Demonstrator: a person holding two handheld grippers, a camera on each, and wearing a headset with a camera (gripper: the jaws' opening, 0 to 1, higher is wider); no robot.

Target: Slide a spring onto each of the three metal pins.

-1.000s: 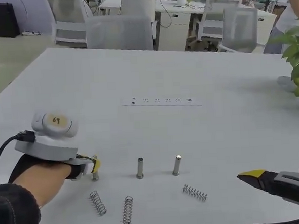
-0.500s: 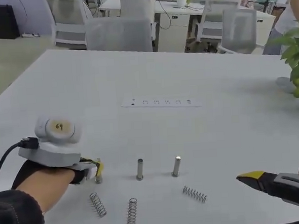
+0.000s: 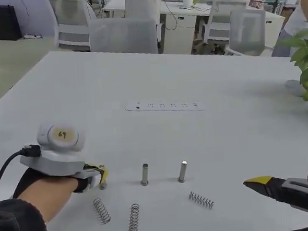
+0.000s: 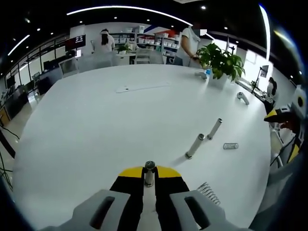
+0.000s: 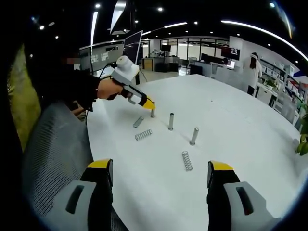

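- Head view: above the near edge of the table (image 3: 204, 76), facing forward and down; three pins (image 3: 144, 174) at mid range.
- Left gripper view: low, tight behind the end pin (image 4: 149, 172) between its jaws, looking along the row.
- Right gripper view: farther back, facing the left gripper (image 5: 148, 103) across that row.
- Shared by all: the row and the springs (image 5: 186, 160).

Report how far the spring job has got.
Done: nothing. The three springs lie loose on the table, and the middle pin and right pin stand bare. In hand: the left gripper is shut on the left pin. The right gripper is open and empty. Left: all three springs.
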